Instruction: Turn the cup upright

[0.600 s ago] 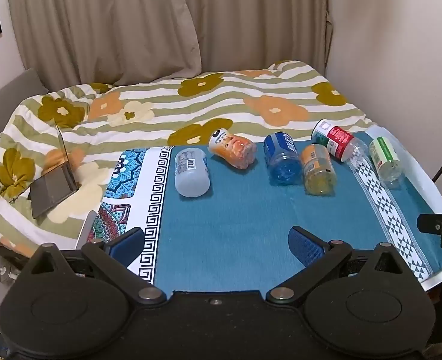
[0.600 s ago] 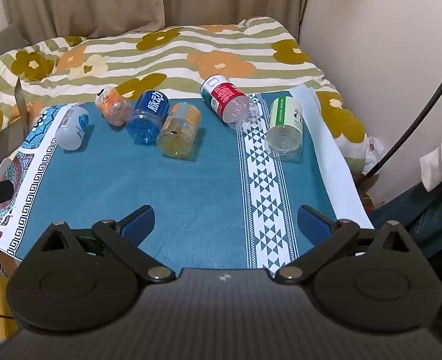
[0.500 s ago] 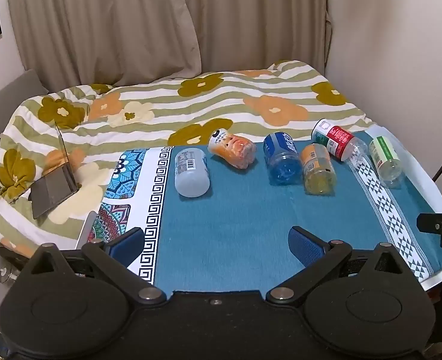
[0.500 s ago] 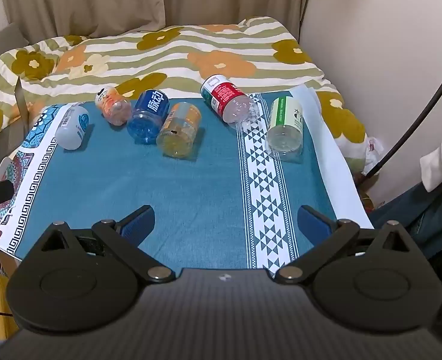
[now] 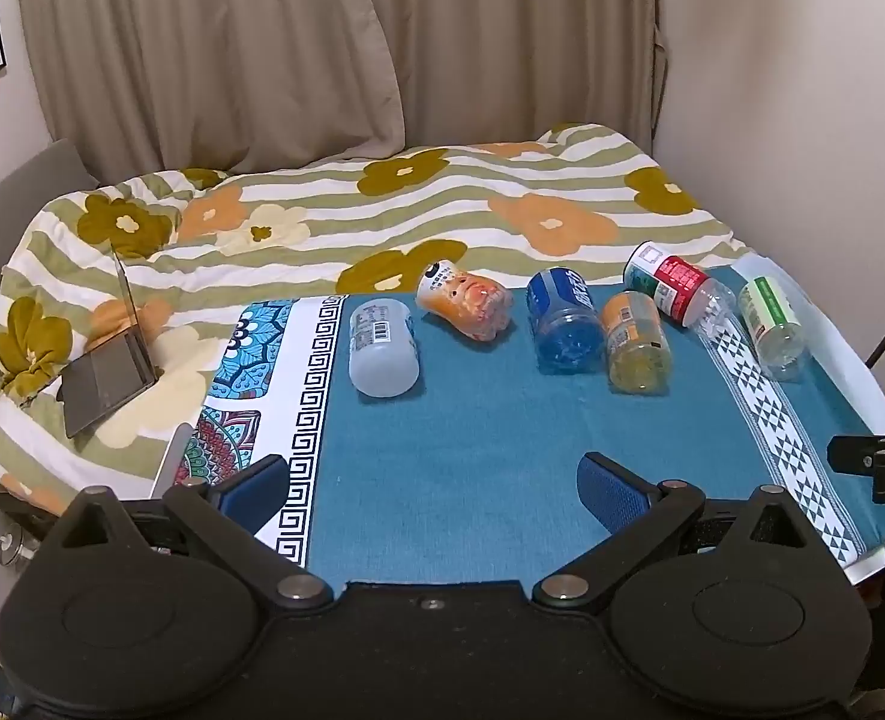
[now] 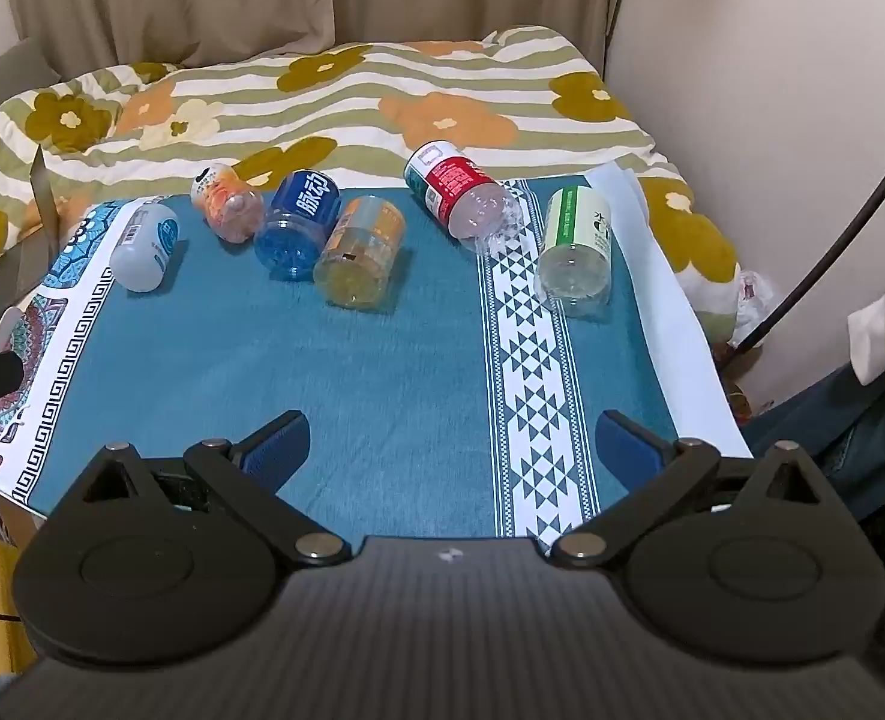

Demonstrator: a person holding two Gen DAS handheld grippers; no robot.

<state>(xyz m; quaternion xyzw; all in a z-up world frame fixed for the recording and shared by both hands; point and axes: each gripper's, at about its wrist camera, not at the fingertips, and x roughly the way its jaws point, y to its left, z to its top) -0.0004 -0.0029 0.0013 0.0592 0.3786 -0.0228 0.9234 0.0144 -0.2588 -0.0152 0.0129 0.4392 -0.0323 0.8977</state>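
Observation:
Several cut-bottle cups lie on their sides in a row across the far part of a blue cloth (image 5: 472,450): a white one (image 5: 382,348), an orange one (image 5: 466,306), a blue one (image 5: 565,324), a yellow-orange one (image 5: 634,342), a red-labelled one (image 5: 676,288) and a green-labelled one (image 5: 772,324). The same row shows in the right wrist view, from the white cup (image 6: 145,246) to the green-labelled cup (image 6: 577,252). My left gripper (image 5: 433,483) is open and empty, near the cloth's front edge. My right gripper (image 6: 451,447) is open and empty, also well short of the cups.
The cloth lies on a bed with a floral striped quilt (image 5: 382,210). An open laptop (image 5: 109,360) sits on the quilt at left. Curtains and a wall stand behind and to the right. A person's leg and sleeve (image 6: 880,330) are at right.

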